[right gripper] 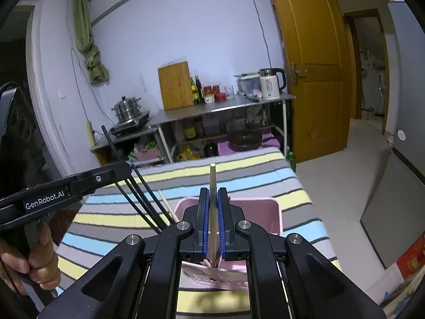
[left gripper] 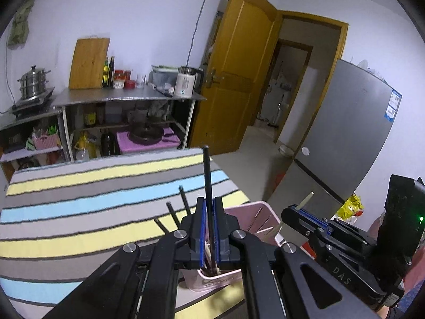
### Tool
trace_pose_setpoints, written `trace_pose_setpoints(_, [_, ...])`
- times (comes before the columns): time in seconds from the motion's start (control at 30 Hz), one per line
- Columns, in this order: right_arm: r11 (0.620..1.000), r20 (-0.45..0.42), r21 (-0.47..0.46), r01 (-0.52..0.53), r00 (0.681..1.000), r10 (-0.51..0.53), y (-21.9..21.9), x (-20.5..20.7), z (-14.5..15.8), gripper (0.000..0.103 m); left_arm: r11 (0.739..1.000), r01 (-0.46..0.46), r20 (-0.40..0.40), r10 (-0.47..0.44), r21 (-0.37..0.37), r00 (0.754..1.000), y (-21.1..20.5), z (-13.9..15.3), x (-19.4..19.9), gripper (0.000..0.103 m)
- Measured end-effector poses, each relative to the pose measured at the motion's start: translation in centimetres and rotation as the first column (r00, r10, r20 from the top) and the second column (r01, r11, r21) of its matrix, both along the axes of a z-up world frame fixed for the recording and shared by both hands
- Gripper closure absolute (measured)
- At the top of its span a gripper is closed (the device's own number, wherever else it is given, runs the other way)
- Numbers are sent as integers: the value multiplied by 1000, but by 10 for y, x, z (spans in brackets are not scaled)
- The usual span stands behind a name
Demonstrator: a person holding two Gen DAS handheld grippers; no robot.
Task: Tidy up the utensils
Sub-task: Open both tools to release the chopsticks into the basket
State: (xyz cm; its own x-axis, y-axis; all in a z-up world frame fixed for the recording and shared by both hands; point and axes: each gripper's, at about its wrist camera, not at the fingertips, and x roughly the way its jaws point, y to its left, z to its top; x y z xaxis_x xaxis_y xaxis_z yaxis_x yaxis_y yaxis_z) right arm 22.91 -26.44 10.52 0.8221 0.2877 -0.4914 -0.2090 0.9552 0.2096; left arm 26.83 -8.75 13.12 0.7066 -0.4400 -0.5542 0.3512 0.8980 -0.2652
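Observation:
A pink utensil basket [left gripper: 261, 219] stands on the striped table, under both grippers; it also shows in the right wrist view [right gripper: 268, 212]. My left gripper [left gripper: 209, 203] is shut on a black chopstick [left gripper: 207, 175] that stands upright over the basket. Several other black chopsticks [left gripper: 183, 199] lean out of the basket to its left. My right gripper [right gripper: 213, 194] is shut on a pale wooden chopstick [right gripper: 213, 180], also upright over the basket. In the left wrist view the right gripper [left gripper: 294, 208] sits to the right, the pale stick poking out of it. The left gripper [right gripper: 124, 166] shows at left in the right wrist view.
The striped tablecloth [left gripper: 93, 199] covers the table. Behind it stands a metal shelf [left gripper: 127, 97] with a cutting board, bottles, a kettle [left gripper: 186, 81] and a steamer pot [left gripper: 33, 82]. A grey fridge [left gripper: 353, 133] and a wooden door [left gripper: 239, 66] are to the right.

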Motion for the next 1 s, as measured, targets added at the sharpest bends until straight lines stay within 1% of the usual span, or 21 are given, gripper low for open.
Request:
trace_pose_setpoints(0.27, [1000,-43,-26,-10,999,9,7,6,-22,97,999,7,-75,-5,31,997,-2,-38,8,98])
trace_pose_setpoints(0.33, [999,-55,-35,-16,998,14,9,6,-27,97,999,12,-80,-10,32,997,-2,-44,9,98])
trace_pose_setpoints(0.5, [999,-87,-31,-26,996,23,12,8,-39,96,999,24,-81,-21,42,996,-3,-45,6,98])
trace_pose_setpoints(0.63, [999,-102,-13,-32,994,30,9,7,-37,95,999,21,-76,-17,43,997,0,-43,-1,97])
trace_pose_setpoints(0.7, [999,-91,-15,-28,996,26,8,2,-34,92,999,18,-66,-15,37,998,2,-41,-7,92])
trace_pose_setpoints(0.77, [1000,-79,-9,-29,996,29,8,-2,-30,90,999,11,-56,-9,31,998,6,-40,-14,89])
trace_pose_setpoints(0.9, [1000,-62,-13,-23,998,22,10,-13,-23,88,1000,-8,-40,8,23,999,16,-35,-29,88])
trace_pose_setpoints(1.0, [1000,-55,1,-20,998,20,8,-23,-21,86,1000,-22,-36,22,11,999,25,-36,-43,88])
